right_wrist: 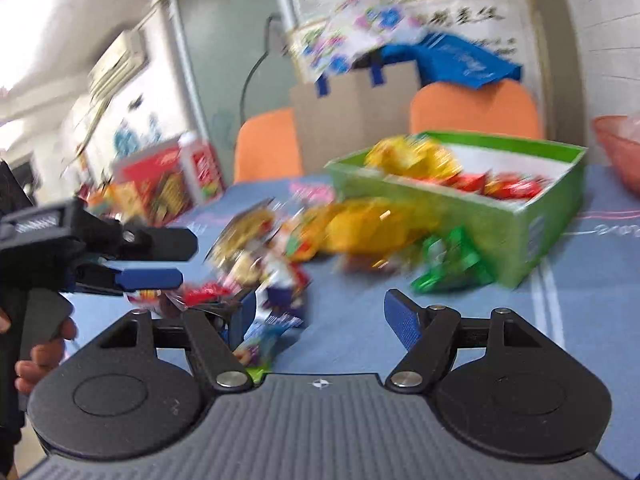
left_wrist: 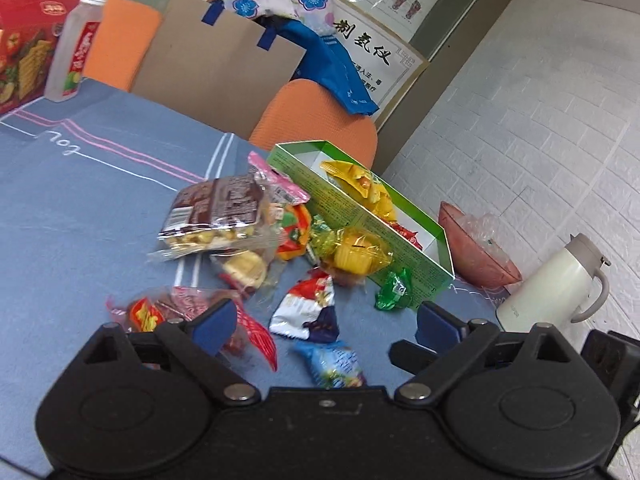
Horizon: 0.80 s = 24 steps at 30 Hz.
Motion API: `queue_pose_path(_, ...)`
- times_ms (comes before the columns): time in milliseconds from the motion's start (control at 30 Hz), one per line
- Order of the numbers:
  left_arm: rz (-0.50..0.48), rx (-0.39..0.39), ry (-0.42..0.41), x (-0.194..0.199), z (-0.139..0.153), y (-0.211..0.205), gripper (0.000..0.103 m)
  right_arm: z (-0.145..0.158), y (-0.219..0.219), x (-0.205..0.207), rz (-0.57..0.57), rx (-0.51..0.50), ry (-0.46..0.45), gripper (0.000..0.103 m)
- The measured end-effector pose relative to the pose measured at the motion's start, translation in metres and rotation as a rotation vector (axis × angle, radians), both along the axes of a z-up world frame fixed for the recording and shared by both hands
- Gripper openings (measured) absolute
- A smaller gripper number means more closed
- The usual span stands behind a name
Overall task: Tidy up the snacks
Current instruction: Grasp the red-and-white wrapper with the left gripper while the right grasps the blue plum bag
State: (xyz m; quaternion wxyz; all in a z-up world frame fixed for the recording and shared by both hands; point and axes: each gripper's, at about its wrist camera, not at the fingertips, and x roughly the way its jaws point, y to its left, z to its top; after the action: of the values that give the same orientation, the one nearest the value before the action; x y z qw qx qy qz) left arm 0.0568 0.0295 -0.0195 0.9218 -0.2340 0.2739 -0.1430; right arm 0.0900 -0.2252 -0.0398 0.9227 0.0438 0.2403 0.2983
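A green open box [left_wrist: 352,208] [right_wrist: 532,216] lies on the blue tablecloth and holds yellow and red snack packets [left_wrist: 366,188]. Loose snacks lie beside it: a brown biscuit bag [left_wrist: 216,212], a yellow cake packet [left_wrist: 356,254], a green candy [left_wrist: 394,290] [right_wrist: 448,266], a white-red packet [left_wrist: 306,310] and a blue packet [left_wrist: 336,364]. My left gripper [left_wrist: 324,322] is open and empty just above the white-red and blue packets; it also shows at the left of the right wrist view [right_wrist: 160,260]. My right gripper [right_wrist: 320,320] is open and empty over the cloth; this view is motion-blurred.
A pink bowl [left_wrist: 476,248] and a white thermos jug [left_wrist: 556,280] stand right of the box. A bottle [left_wrist: 74,48] and a red snack box [left_wrist: 24,48] stand at the far left. Orange chairs [left_wrist: 316,120] and a cardboard bag [left_wrist: 216,52] are behind the table.
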Motion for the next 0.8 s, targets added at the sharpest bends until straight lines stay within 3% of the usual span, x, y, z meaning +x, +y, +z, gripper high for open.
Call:
queue_pose_path(133, 0.013, -0.006, -0.035, -0.017, 0.006, 0.012, 0.103, -0.003, 0.019, 0.001, 0.040, -0.010, 0.029, 0.103)
queue_pose_path(267, 0.043, 0.010, -0.017, -0.024, 0.002, 0.024, 0.103, -0.006, 0.035, -0.007, 0.074, -0.060, 0.030, 0.103)
queue_pose_path(533, -0.061, -0.018, -0.019, -0.027, 0.000, 0.013, 0.103, -0.016, 0.055, -0.006, 0.087, -0.140, 0.067, 0.103)
queue_pose_path(567, -0.072, -0.012, -0.025, -0.025, 0.002, 0.010, 0.103, -0.017, 0.057, -0.005, 0.090, -0.153, 0.073, 0.096)
queue_pose_path(600, -0.086, -0.008, -0.028, -0.022, 0.003, 0.006, 0.103, -0.017, 0.058, -0.005, 0.098, -0.163, 0.075, 0.061)
queue_pose_path(633, -0.097, -0.006, -0.030, -0.017, 0.003, 0.002, 0.103, -0.017, 0.056, -0.007, 0.098, -0.168, 0.067, 0.052)
queue_pose_path(800, -0.115, 0.044, -0.035, 0.011, 0.003, -0.025, 0.103, -0.016, 0.034, -0.016, 0.069, -0.170, 0.067, 0.051)
